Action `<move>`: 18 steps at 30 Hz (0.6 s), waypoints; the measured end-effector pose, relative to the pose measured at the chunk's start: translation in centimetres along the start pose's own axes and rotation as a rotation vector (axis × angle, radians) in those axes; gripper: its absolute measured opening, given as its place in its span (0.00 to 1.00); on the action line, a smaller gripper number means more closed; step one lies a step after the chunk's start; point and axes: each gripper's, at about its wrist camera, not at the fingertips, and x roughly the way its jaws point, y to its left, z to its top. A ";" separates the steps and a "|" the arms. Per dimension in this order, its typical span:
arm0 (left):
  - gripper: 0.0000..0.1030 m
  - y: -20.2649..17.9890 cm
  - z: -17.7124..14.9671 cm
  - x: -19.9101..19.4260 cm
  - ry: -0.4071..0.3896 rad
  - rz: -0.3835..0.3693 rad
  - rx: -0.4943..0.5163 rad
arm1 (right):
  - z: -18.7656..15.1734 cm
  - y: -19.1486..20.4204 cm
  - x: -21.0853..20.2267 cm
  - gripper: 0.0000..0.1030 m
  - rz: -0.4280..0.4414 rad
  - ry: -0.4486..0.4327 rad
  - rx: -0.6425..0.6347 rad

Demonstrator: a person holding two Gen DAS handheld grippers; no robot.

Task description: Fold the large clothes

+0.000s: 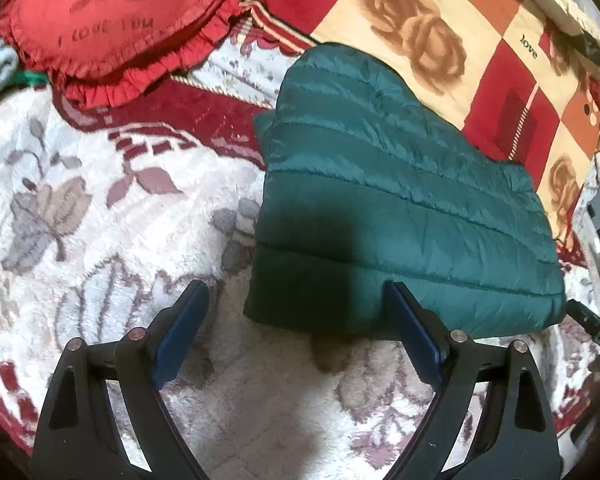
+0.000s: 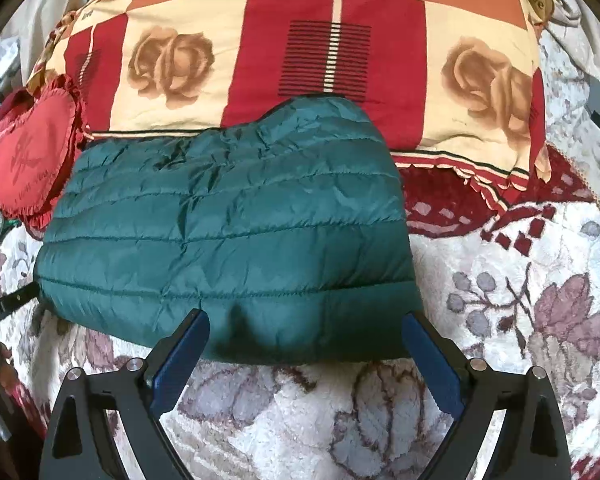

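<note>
A dark green quilted jacket (image 1: pixel 384 196) lies folded into a compact block on the fleecy floral blanket (image 1: pixel 100 216). In the right wrist view the same green jacket (image 2: pixel 228 232) fills the middle, its near edge between my fingers. My left gripper (image 1: pixel 296 292) is open above the jacket's near left corner, its right blue pad (image 1: pixel 414 332) over the jacket's edge and its left pad (image 1: pixel 180 332) over the blanket. My right gripper (image 2: pixel 306 320) is open too, hovering at the jacket's near edge with nothing pressed between its pads.
A red frilled heart cushion (image 1: pixel 112 28) lies at the far left. A folded quilt (image 2: pixel 300 40) with roses and red squares lies behind the jacket. The other gripper's black body (image 1: pixel 596 332) shows at the right edge, and the left gripper's body (image 2: pixel 8 304) at the left edge.
</note>
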 end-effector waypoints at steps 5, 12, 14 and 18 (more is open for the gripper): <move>0.88 1.6 0.5 1.0 0.037 -0.109 -0.097 | 0.8 -2.2 0.8 1.00 0.056 -0.010 0.074; 0.88 1.7 0.9 2.8 0.061 -0.164 -0.105 | 1.5 -4.3 4.2 1.00 0.141 0.043 0.162; 0.89 1.9 1.2 3.3 0.070 -0.185 -0.113 | 1.6 -4.2 5.1 1.00 0.172 0.050 0.163; 0.93 1.6 1.6 4.4 0.072 -0.192 -0.106 | 2.1 -4.3 6.8 1.00 0.217 0.055 0.168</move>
